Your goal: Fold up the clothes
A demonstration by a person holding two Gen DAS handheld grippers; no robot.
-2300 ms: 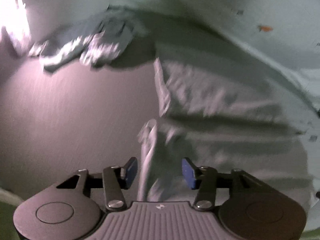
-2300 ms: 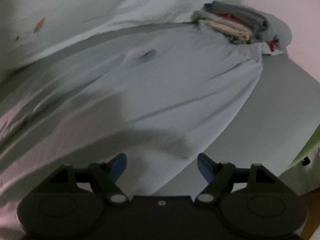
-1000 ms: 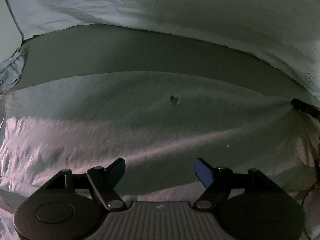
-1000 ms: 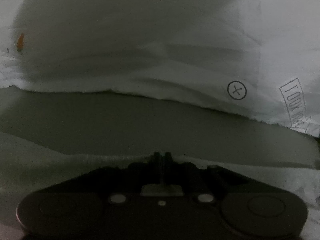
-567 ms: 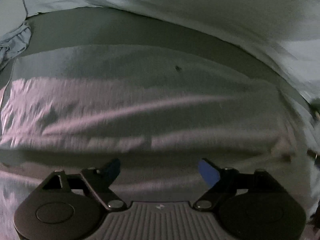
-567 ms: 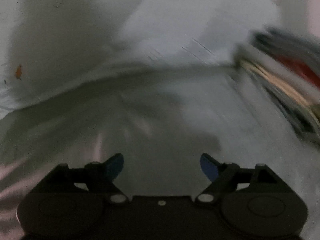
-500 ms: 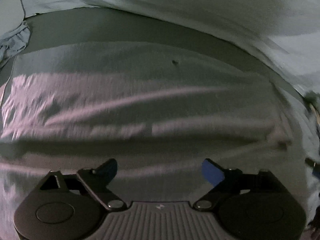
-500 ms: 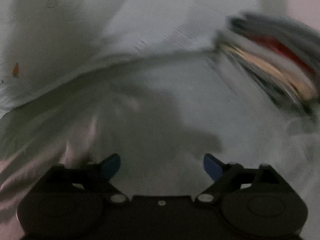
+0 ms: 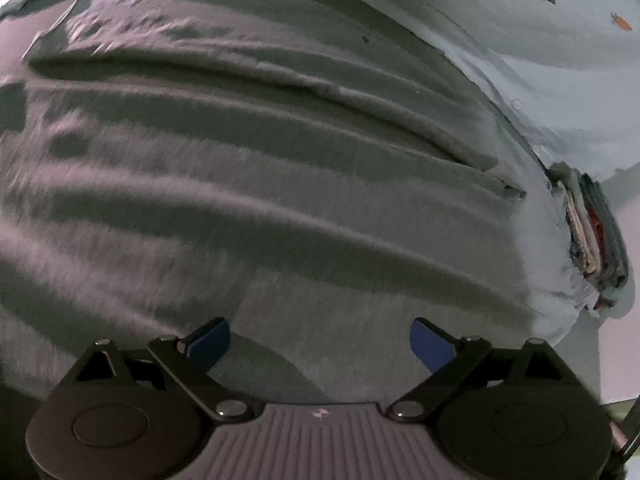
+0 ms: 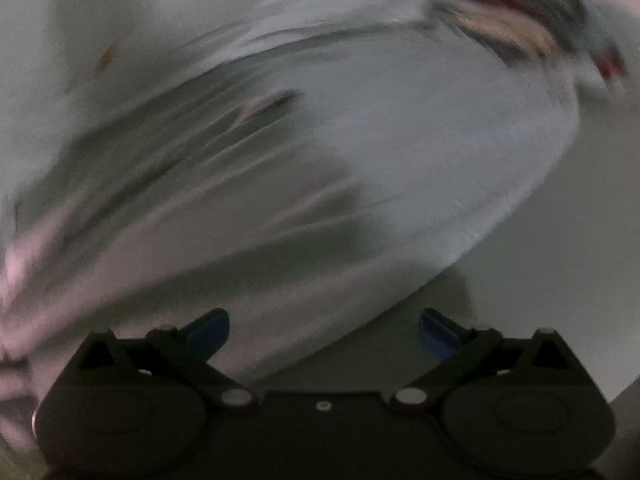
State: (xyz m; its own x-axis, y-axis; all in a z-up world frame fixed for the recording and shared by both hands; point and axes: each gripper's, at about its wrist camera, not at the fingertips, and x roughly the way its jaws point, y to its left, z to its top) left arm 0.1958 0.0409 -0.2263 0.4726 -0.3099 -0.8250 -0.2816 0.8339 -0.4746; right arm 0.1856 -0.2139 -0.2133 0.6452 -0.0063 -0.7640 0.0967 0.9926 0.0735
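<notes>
A pale grey garment (image 9: pixel 280 160) lies spread flat, with long wrinkles running across it. My left gripper (image 9: pixel 320 338) hovers over the garment's near part. Its jaws are opening and only flat cloth lies below them. In the blurred right wrist view the same garment (image 10: pixel 400 152) shows its rounded right edge. My right gripper (image 10: pixel 324 328) hangs over that edge where it meets the grey surface (image 10: pixel 560 260). Its jaws are also opening and hold nothing.
A stack of folded clothes (image 9: pixel 592 232) sits just past the garment's far right corner and appears blurred in the right wrist view (image 10: pixel 512 20). A white printed sheet (image 9: pixel 560 40) lies bunched beyond the garment.
My right gripper was shut on cloth at the garment's edge; it has opened and let go. Both grippers have pulled back across the garment, and the folded stack has come into view.
</notes>
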